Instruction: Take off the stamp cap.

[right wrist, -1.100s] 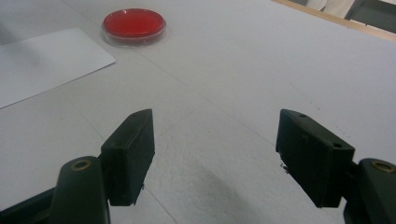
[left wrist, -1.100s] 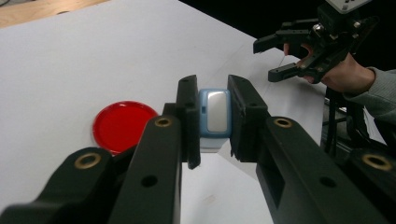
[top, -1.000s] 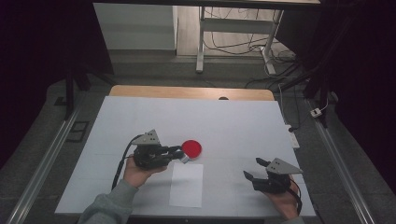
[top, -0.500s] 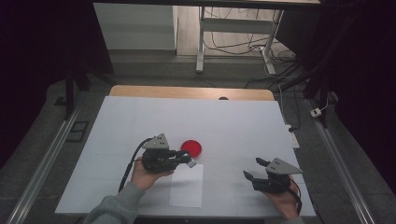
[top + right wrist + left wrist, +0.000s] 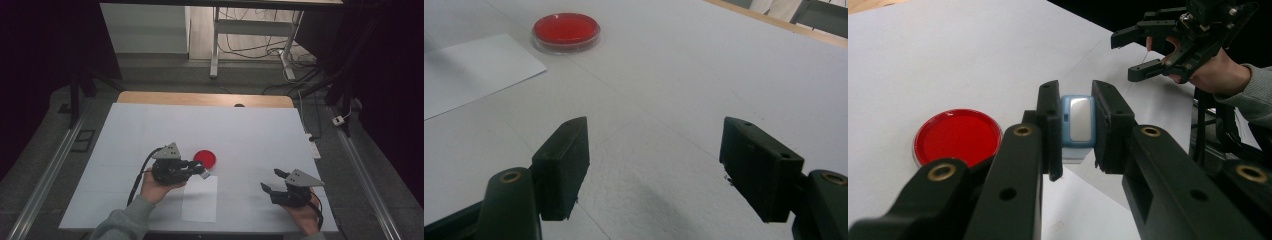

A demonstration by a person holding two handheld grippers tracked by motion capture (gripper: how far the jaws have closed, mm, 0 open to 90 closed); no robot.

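So at that point my left gripper (image 5: 202, 170) was clamped on a little blue gadget with a silver face (image 5: 1077, 121), some small rounded thing, couldn't tell you exactly what it was. In the left gripper view it sat squarely between the two black jaws, both pads pressed against its blue sides, silver face pointing back at the camera. The gripper was lying roughly level, held just above the far edge of the white sheet of paper (image 5: 200, 200), jaws pointing toward the middle of the table (image 5: 250, 130).

Right next to it was the red dish (image 5: 205, 159), a shallow round thing with a clear rim, sitting flat on the table just past the corner of the paper. From the high view the tips of my left gripper were just beside it, but I couldn't tell if anything was touching.

My right gripper (image 5: 271, 181) was well off to the right near the table's front edge, jaws spread wide with nothing between them, just bare tabletop. It pointed back toward the dish and the paper.
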